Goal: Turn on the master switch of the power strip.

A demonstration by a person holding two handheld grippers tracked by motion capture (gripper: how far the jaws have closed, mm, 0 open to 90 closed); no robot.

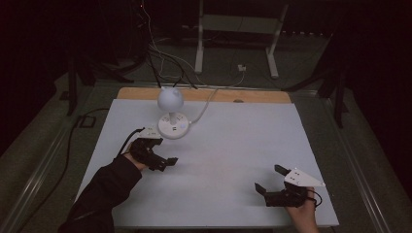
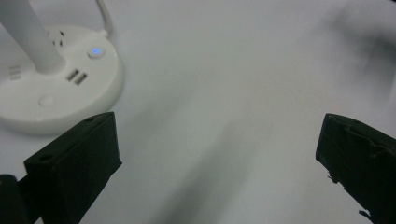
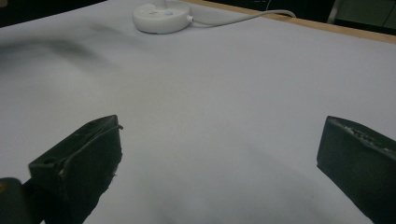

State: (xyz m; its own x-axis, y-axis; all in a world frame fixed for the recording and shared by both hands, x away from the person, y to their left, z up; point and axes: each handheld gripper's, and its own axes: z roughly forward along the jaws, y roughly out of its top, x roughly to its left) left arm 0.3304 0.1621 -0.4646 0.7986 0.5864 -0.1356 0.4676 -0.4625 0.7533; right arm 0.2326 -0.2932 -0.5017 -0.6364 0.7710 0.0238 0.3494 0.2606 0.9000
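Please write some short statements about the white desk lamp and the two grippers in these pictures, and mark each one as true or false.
1. The white desk lamp with the round base stands nearer the left gripper than the right gripper. True.
2. The left gripper is shut on the lamp's stem. False: its jaws are wide open over the white table sheet, beside the base.
3. A small blue light glows on the lamp's base. True.
4. The right gripper holds the lamp's white cable. False: its jaws are open and empty, far from the cable.
5. The lamp lies tipped on its side. False: it stands upright.
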